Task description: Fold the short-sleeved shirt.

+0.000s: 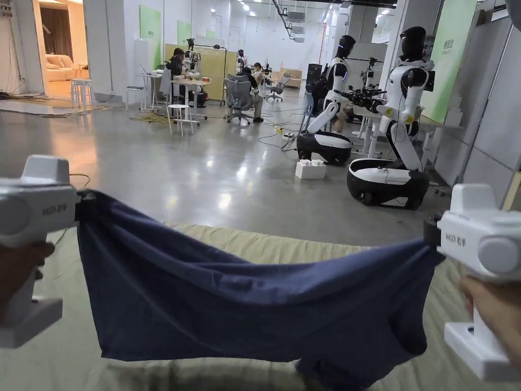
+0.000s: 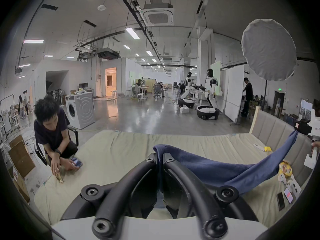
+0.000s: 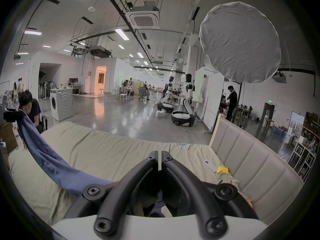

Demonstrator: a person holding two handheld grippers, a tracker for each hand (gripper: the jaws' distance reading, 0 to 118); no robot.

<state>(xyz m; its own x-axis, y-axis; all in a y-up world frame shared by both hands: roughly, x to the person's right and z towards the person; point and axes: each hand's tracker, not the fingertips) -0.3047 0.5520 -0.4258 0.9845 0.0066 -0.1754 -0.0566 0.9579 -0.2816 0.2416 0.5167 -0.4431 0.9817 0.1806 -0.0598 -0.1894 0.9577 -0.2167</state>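
A navy blue short-sleeved shirt hangs stretched between my two grippers above a bed with a beige sheet. My left gripper is shut on the shirt's left top corner. In the left gripper view the jaws pinch a bunch of the cloth, which runs off right to the other gripper. My right gripper is shut on the right top corner. Its jaws stand together in the right gripper view, with the shirt sagging away to the left. The top edge dips in the middle.
A padded headboard borders the bed on the right. Phones, a yellow item and a remote lie near it. A person sits at the bed's left side. Two humanoid robots stand on the floor beyond.
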